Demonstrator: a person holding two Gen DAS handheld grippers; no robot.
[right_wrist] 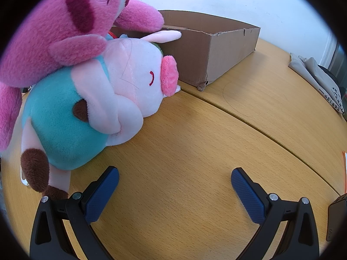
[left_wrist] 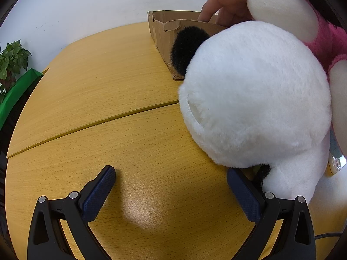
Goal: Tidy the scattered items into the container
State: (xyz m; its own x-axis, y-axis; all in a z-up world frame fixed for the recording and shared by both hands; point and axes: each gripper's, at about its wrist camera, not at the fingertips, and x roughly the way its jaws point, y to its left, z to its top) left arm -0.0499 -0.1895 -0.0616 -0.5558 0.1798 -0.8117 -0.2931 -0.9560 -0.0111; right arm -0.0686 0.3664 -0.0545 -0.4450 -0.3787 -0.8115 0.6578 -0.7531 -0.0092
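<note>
Both grippers hovered low over the table (right_wrist: 195,151) with nothing held: the left gripper (left_wrist: 171,183) had its fingers wide apart, and so did the right gripper (right_wrist: 175,181). The toys lay in a heap just outside the cardboard box (right_wrist: 216,52). A white stuffed toy (left_wrist: 256,95) with a black ear filled the right of the left view, touching the box's near corner, its body just beside the left gripper's right finger. In the right view a pink pig toy (right_wrist: 130,82) in a teal outfit lay on its side on the table, with a magenta bear (right_wrist: 60,28) draped on top, one arm over the box rim. A bare hand (left_wrist: 225,2) rested at the box edge.

The likely step was a first grasp. It would go best by closing on a narrow, firm part such as a limb or neck, since the round plush heads are wide and would squash and slip. Taking the bear first should keep the pile from tumbling.

The toys looked soft and fuzzy, the box torn along its rim, the table smooth light wood
</note>
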